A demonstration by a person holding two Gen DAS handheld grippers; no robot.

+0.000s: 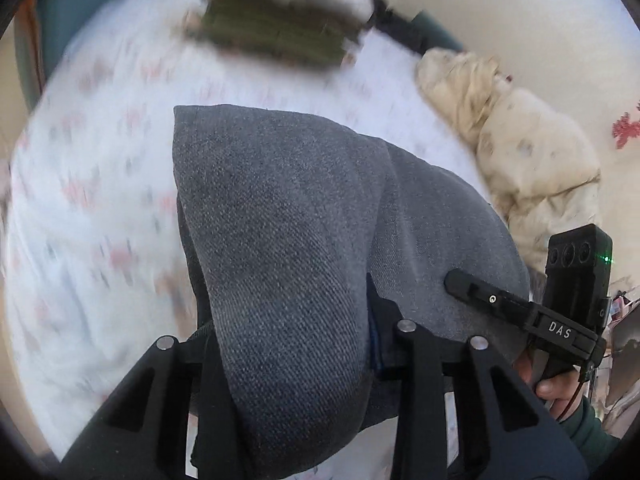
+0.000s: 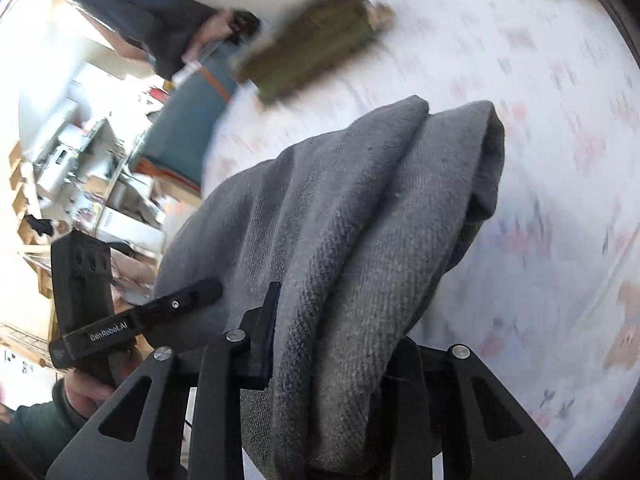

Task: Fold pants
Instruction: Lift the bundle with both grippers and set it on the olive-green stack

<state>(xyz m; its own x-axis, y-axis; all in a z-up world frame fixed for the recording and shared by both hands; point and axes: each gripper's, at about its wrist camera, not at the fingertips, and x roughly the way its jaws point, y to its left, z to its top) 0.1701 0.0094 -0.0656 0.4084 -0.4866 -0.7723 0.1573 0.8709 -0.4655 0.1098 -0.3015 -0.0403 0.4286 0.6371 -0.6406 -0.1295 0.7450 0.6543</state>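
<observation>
The grey pants [image 1: 288, 260] hang as a thick folded bundle above the bed, lifted off the sheet. My left gripper [image 1: 288, 344] is shut on one end of the bundle, with cloth filling the gap between its fingers and hiding the tips. In the right wrist view the same pants [image 2: 360, 220] drape in two rolls over my right gripper [image 2: 332, 320], which is shut on them. Each gripper shows in the other's view: the right gripper [image 1: 456, 280] presses into the cloth at the right, and the left gripper [image 2: 212, 288] does so at the left.
A white flowered bed sheet [image 1: 100, 200] lies under the pants. A folded olive garment [image 1: 272, 36] rests at the far end and a cream duvet [image 1: 520, 152] is bunched at the right. A teal bed frame [image 2: 188, 128], cluttered shelves and a person [image 2: 160, 20] stand beyond.
</observation>
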